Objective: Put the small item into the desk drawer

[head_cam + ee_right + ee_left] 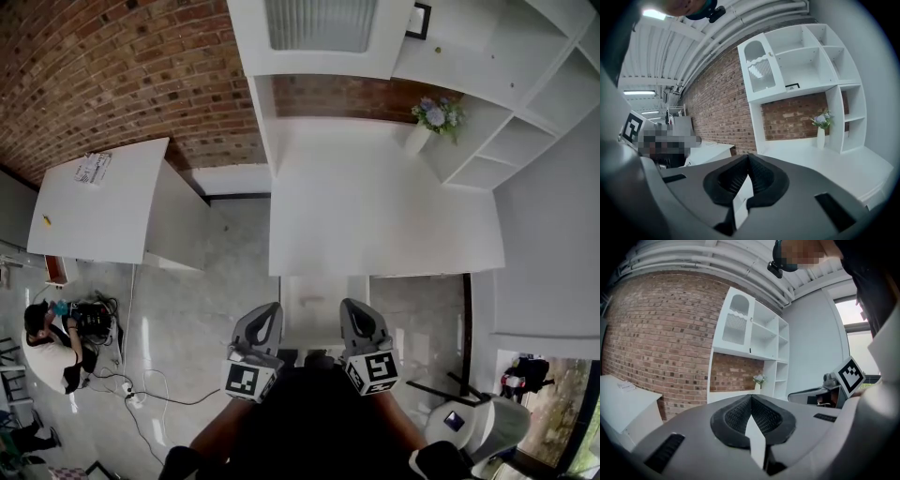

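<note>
Both grippers hang low in the head view, close to my body and in front of the white desk. My left gripper is shut, its dark ribbed pads meeting at the tip with nothing between them. My right gripper is shut and empty as well. Each points roughly level toward the desk and its shelves. A white drawer front shows under the desk's front edge, between the two grippers. No small item is visible in any view.
A vase of flowers stands at the desk's back right, beside open white shelves. A second white table with a paper on it stands to the left. A person sits on the floor at far left, near cables.
</note>
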The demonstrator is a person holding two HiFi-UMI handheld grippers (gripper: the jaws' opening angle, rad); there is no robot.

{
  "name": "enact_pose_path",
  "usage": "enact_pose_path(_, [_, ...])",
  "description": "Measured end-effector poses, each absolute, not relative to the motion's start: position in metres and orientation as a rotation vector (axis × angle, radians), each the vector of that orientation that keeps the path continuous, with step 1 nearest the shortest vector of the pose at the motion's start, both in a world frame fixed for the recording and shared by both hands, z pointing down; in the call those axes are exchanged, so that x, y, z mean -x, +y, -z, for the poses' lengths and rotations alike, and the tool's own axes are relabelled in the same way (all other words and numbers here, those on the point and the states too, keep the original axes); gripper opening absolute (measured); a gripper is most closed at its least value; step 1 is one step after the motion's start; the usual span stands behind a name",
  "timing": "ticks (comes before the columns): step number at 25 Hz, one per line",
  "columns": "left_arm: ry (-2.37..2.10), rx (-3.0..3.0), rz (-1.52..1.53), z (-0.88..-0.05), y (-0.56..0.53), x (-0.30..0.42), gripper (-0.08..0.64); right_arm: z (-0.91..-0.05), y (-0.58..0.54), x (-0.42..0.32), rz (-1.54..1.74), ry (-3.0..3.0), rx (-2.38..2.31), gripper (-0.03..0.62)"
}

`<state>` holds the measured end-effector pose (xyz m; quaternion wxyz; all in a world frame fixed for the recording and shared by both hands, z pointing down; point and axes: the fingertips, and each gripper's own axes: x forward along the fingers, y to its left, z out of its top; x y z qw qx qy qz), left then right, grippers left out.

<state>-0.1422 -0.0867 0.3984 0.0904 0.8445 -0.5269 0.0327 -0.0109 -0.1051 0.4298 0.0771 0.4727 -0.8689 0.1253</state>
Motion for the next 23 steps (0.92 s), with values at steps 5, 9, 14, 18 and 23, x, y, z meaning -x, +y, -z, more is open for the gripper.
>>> enact_pose_path(5, [-1.552,-2.524,-0.137,-0.406,-0.086,0.146,0.025,-0.429,-0.108,0.013,-0.372,-2.601,-1.423,0.014])
enact_pose_path(9, [-1.552,-2.551,-0.136,-0.404,-0.089,0.144,0.025,-0.429,-0.110,0.012,-0.370,-2.599,-1.422,0.014])
enact_pose_path(14, [-1.553,-2.530,-0.072,-0.395,-0.095,0.139,0.025,-0.429,-0.112,0.011,-0.369,-2.598,-1.423,0.014])
enact_pose_path(18, [-1.550,-2.562,-0.132,-0.402,-0.096,0.141,0.025,-0.427,-0.113,0.010,-0.364,-2.599,-1.423,0.014])
enact_pose_path(23, [-1.553,-2.535,-0.099,-0.398,-0.099,0.140,0.025,-0.427,-0.116,0.009,-0.366,-2.601,-1.419,0.014])
